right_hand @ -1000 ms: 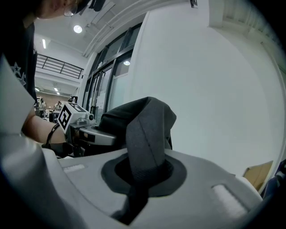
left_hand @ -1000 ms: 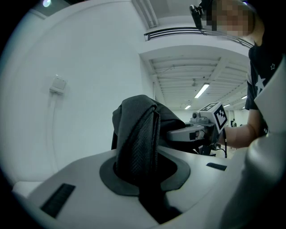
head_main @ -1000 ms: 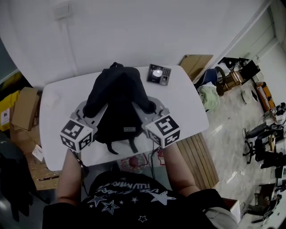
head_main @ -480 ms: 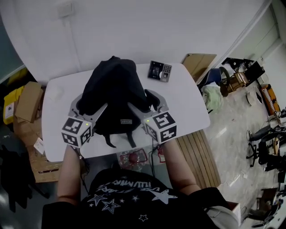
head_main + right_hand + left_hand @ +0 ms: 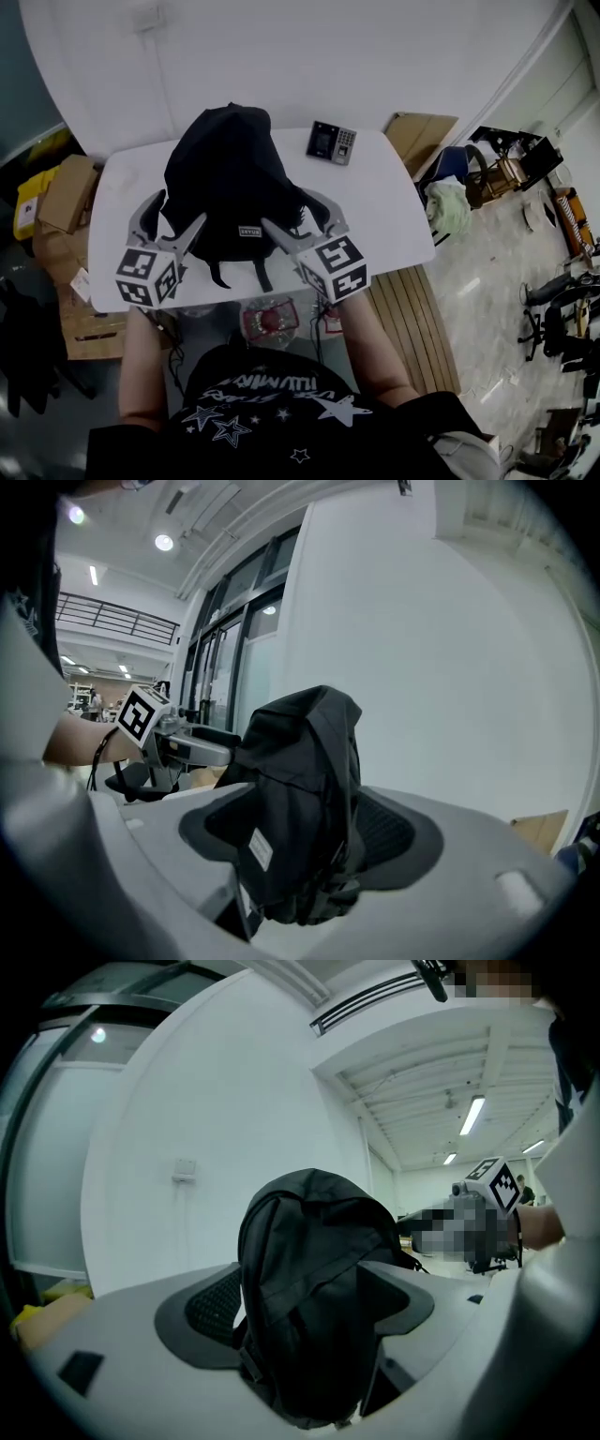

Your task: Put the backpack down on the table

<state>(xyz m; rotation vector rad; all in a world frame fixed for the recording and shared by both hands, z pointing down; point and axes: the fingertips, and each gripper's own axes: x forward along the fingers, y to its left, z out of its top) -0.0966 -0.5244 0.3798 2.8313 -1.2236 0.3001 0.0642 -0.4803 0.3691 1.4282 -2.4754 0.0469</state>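
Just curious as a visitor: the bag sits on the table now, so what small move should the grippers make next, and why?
Probably draw both straight back toward the person. The backpack stands on the table; the left gripper and right gripper have just been opening, their jaws wide, with its sides between them but unpressed.

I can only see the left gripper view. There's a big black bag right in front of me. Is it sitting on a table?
Observer: Yes. The head view shows the backpack standing on a white table.
Operator: Is anything else on there?
Observer: A small keypad device lies behind the backpack, toward the right.
Operator: Is the other gripper squeezing the bag?
Observer: No. The right hand-held gripper has just been opening; its jaws stand apart with the backpack between them.
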